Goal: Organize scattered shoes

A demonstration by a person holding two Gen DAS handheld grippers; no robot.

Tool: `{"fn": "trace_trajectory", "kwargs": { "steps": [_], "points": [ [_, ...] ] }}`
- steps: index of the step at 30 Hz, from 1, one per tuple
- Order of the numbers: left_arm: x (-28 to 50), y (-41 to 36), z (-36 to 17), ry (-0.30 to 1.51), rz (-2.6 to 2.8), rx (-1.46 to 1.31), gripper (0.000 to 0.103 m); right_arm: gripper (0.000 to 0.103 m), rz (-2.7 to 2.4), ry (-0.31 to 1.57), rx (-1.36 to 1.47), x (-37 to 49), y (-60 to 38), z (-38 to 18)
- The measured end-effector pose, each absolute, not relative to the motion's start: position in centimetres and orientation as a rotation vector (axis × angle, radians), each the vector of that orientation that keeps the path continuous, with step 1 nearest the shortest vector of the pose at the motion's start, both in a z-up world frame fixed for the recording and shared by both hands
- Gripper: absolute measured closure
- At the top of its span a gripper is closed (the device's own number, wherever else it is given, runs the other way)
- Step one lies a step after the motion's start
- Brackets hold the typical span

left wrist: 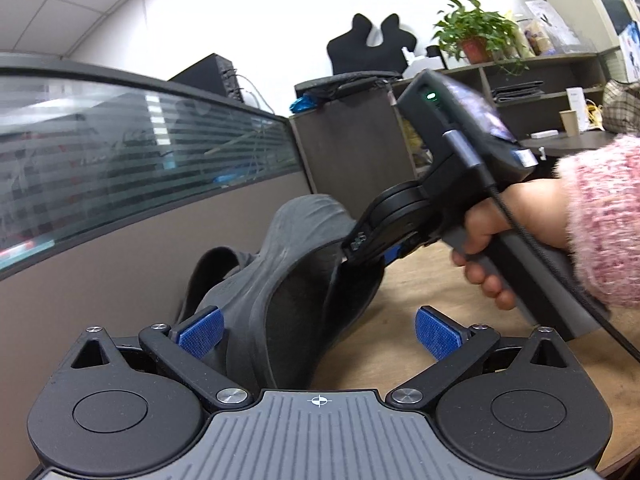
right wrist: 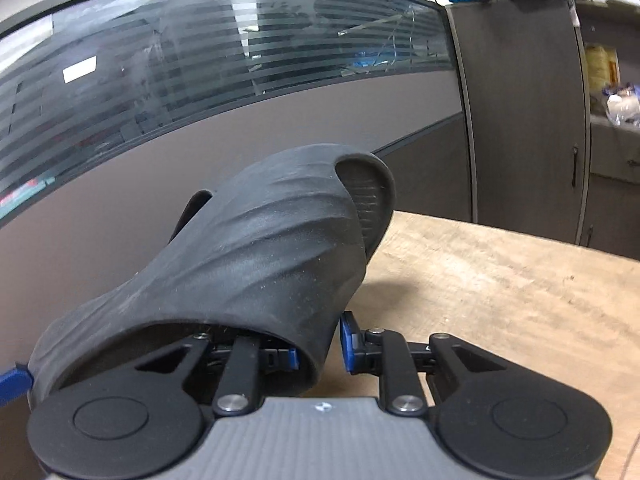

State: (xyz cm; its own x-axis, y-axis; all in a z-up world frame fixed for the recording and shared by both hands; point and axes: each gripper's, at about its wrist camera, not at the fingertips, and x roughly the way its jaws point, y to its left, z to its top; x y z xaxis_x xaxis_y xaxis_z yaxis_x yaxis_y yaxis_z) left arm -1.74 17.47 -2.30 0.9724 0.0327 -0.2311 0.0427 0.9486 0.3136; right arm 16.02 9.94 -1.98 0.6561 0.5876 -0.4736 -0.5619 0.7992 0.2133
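Observation:
A dark grey rubber slipper (right wrist: 256,256) lies on the wooden table (right wrist: 500,280) against the partition. My right gripper (right wrist: 320,350) is shut on the edge of its strap, one blue pad inside the opening and one outside. In the left wrist view the same slipper (left wrist: 288,280) sits between the wide-open blue pads of my left gripper (left wrist: 316,332), with the right gripper (left wrist: 372,246) clamped on it from the right. A second dark slipper (left wrist: 208,276) shows partly behind it on the left.
A grey partition with a frosted striped glass panel (right wrist: 200,60) runs along the table's far edge. A dark cabinet (right wrist: 520,100) stands at the back right. Shelves with a potted plant (left wrist: 476,32) are farther back.

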Motion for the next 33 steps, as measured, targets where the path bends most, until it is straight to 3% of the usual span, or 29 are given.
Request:
{"fn": "trace_trajectory", "kwargs": {
  "steps": [15, 25, 27, 30, 33],
  "points": [
    [-3.0, 18.2, -2.1, 0.217, -0.032, 0.293, 0.000, 0.080, 0.561, 0.515, -0.017, 13.1, 5.6, 3.1],
    [-3.4, 18.9, -1.0, 0.195, 0.016, 0.320, 0.000, 0.076, 0.593, 0.488, -0.082, 12.7, 8.2, 4.2],
    [-3.0, 19.3, 0.0, 0.152, 0.055, 0.368, 0.000, 0.065, 0.617, 0.493, -0.082, 12.6, 9.1, 4.1],
    [-2.0, 19.9, 1.2, 0.091, 0.139, 0.496, 0.000, 0.062, 0.618, 0.492, -0.096, 12.4, 10.0, 3.8],
    [0.1, 20.9, 1.9, 0.075, 0.206, 0.625, 0.000, 0.053, 0.616, 0.503, -0.132, 12.1, 10.6, 2.9]
  ]
}}
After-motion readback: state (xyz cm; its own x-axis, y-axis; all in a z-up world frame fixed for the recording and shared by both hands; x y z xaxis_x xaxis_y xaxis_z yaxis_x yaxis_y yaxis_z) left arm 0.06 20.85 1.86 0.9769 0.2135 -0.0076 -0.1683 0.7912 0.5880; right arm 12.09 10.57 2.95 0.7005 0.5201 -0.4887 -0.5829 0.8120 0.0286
